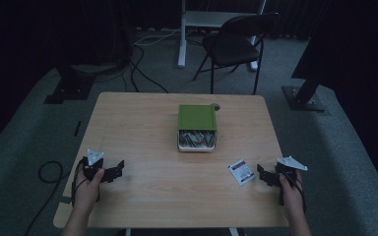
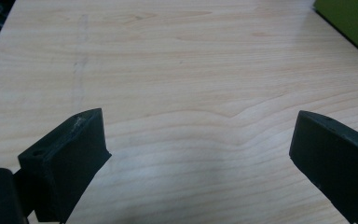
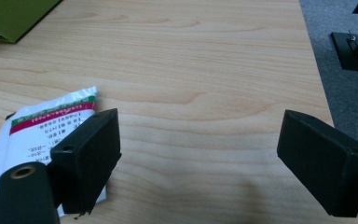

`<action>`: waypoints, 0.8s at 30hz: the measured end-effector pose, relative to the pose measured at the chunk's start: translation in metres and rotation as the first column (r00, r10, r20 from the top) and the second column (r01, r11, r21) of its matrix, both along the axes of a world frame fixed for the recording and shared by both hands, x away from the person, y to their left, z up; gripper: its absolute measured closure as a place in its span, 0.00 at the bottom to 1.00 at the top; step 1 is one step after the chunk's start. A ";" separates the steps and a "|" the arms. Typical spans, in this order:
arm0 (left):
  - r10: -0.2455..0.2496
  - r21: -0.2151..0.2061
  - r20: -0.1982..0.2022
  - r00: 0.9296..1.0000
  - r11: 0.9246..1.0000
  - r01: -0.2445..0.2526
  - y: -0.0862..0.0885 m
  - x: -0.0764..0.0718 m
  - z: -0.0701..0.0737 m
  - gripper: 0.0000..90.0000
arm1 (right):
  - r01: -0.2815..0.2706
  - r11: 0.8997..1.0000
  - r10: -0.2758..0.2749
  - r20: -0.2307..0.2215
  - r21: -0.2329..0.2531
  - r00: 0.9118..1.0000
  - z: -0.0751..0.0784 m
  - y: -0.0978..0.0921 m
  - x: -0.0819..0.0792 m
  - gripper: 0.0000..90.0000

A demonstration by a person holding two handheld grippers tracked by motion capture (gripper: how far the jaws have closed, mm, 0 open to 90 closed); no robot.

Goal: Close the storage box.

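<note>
While both tongs gape wide, the right tongs [image 1: 265, 175] rest at three o'clock of the white packet [image 1: 241, 171], left tongs [image 1: 118, 170] on bare tabletop [image 1: 167, 187].

Small white paper sachet w/ red-and-green band [image 3: 37, 135] lying flat on the light wooden table [image 3: 205, 70]: rows of dark print under the band, looks like East Asian script, upside down in the right gripper view, too small & blurred to read. In the high view the same sachet [image 1: 241, 171] shows a dark print block, illegible. No other legible text or numbers.
</note>
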State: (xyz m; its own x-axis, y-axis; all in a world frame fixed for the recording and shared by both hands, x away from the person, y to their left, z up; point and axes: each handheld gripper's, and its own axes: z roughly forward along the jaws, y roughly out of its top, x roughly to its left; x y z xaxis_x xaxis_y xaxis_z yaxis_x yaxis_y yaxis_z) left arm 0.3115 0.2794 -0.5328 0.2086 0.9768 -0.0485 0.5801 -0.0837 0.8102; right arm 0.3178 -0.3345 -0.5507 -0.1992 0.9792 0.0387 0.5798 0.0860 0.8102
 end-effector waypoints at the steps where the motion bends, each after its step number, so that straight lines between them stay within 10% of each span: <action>1: 0.005 0.000 -0.004 1.000 1.000 -0.005 0.001 -0.001 -0.001 0.05 | 0.000 1.000 0.000 -0.001 -0.009 1.000 -0.001 0.000 -0.001 0.15; 24: 0.126 0.031 -0.077 0.989 0.992 -0.124 0.024 -0.027 -0.011 0.05 | 0.084 0.995 -0.088 -0.065 -0.056 0.994 -0.010 -0.005 -0.018 0.15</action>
